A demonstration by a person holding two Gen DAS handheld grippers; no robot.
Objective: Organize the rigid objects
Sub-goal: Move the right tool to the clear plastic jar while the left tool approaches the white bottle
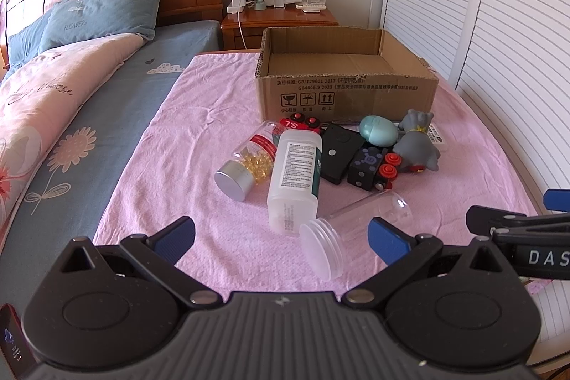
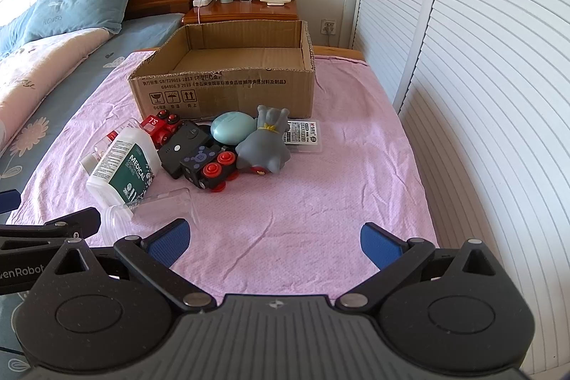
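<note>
An empty open cardboard box (image 1: 345, 95) (image 2: 228, 88) stands at the back of the pink cloth. In front of it lies a pile: a white medical bottle (image 1: 294, 177) (image 2: 123, 166), a capsule bottle with a silver cap (image 1: 245, 162), a clear empty jar (image 1: 352, 230) (image 2: 149, 209), a black case (image 1: 338, 154) (image 2: 183, 145), a black toy train with red wheels (image 1: 374, 166) (image 2: 210, 170), a red toy train (image 1: 302, 123) (image 2: 162, 127), a teal egg (image 1: 377, 130) (image 2: 231, 127) and a grey figurine (image 1: 418, 145) (image 2: 265, 141). My left gripper (image 1: 281, 237) is open, just short of the clear jar. My right gripper (image 2: 274, 241) is open and empty over bare cloth.
A small labelled flat box (image 2: 304, 134) lies behind the figurine. A bed with blue pillows (image 1: 107, 6) lies to the left. A nightstand (image 1: 279, 20) with a fan and chargers stands behind the box. White louvred doors (image 2: 481, 95) line the right side.
</note>
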